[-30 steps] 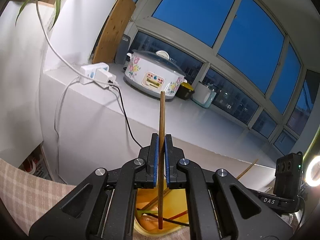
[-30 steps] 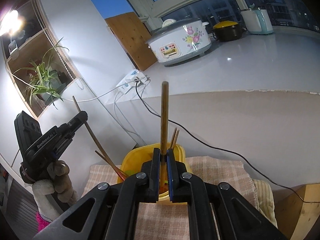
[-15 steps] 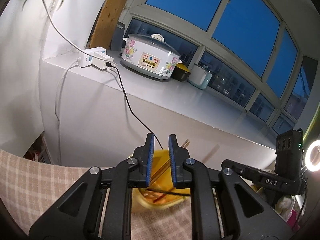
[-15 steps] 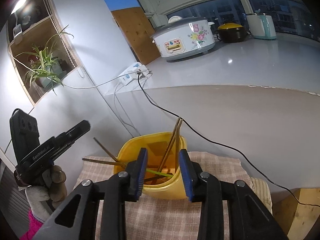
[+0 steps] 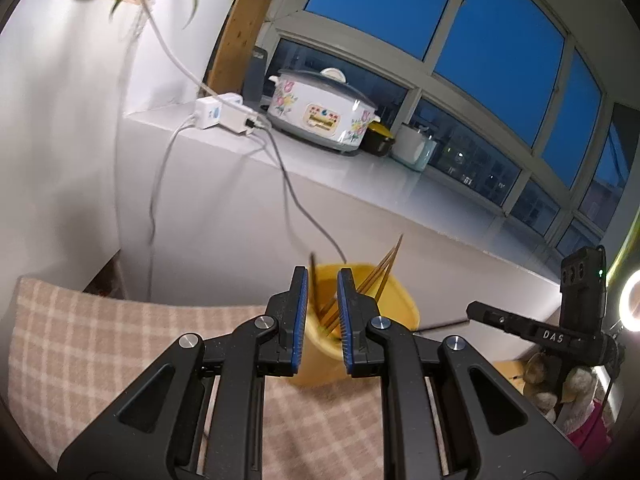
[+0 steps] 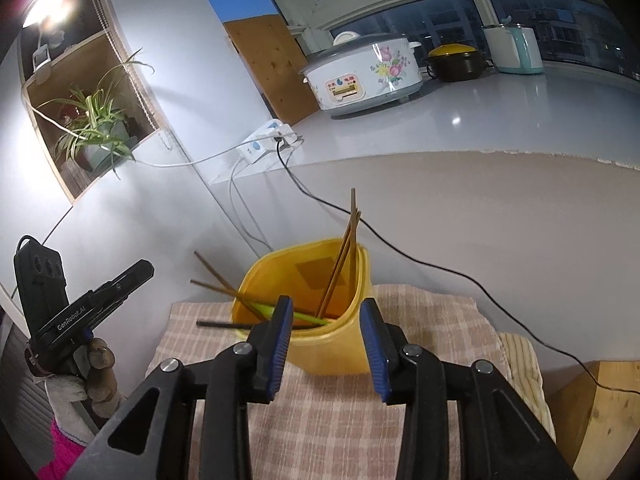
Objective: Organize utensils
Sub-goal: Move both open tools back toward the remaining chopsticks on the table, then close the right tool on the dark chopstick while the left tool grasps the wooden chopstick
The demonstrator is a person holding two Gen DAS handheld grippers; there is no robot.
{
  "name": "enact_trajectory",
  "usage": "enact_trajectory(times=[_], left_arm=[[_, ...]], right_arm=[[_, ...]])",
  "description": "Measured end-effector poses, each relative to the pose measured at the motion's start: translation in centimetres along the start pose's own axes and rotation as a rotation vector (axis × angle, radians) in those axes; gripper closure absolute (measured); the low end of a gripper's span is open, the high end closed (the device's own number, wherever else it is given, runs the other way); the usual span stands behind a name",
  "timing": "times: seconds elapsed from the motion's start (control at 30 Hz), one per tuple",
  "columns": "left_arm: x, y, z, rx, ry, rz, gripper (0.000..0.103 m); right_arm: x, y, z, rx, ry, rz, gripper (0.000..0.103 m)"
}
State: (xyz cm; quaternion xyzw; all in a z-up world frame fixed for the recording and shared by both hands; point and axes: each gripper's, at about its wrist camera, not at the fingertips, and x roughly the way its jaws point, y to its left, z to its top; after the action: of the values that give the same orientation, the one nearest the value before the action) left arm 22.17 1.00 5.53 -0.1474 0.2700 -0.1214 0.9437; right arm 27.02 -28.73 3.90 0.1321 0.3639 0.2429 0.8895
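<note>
Both tongs spread, holding nothing: left tongs (image 5: 322, 316), right tongs (image 6: 326, 344). Chopsticks (image 6: 344, 256) stand in the yellow cup (image 6: 328, 352) on the checked cloth (image 6: 432, 312). Deposit step looks finished; next, probably straighten the leaning sticks or fetch more.

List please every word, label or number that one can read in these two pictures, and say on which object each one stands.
"DAS": white letters on the side of the right gripper, left wrist view.
"GenRobot.AI": white letters on the side of the left gripper, right wrist view.
Control panel label on the floral cooker: red and blue marks, too small to read.
White power strip: blue mark, not readable.
</note>
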Motion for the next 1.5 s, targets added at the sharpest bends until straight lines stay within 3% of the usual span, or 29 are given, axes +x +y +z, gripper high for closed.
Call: enact_trajectory(times=[0.27, 0.4, 0.93, 1.13, 1.5], left_arm=[[-1.7, 2.7, -4.1, -0.010, 0.112, 0.060, 0.090], [-2.4, 4.5, -6.7, -0.038, 0.169, 0.095, 0.073], [-4.8, 7.9, -15.3, -0.078, 0.317, 0.156, 0.073], [-6.2, 8.5, -16.6, -0.098, 0.322, 0.164, 0.073], [-7.3, 10.1, -17.2, -0.136, 0.315, 0.179, 0.073]], right_arm=[[0.1, 1.7, -3.0, -0.053, 0.044, -0.003, 0.058], [0.6, 3.5, -5.0, -0.125, 0.074, -0.012, 0.056], [6.9, 10.7, -11.5, -0.335, 0.305, 0.051, 0.056], [11.3, 13.0, -13.6, -0.352, 0.429, 0.089, 0.056], [17.5, 15.5, -15.6, -0.387, 0.540, 0.067, 0.074]])
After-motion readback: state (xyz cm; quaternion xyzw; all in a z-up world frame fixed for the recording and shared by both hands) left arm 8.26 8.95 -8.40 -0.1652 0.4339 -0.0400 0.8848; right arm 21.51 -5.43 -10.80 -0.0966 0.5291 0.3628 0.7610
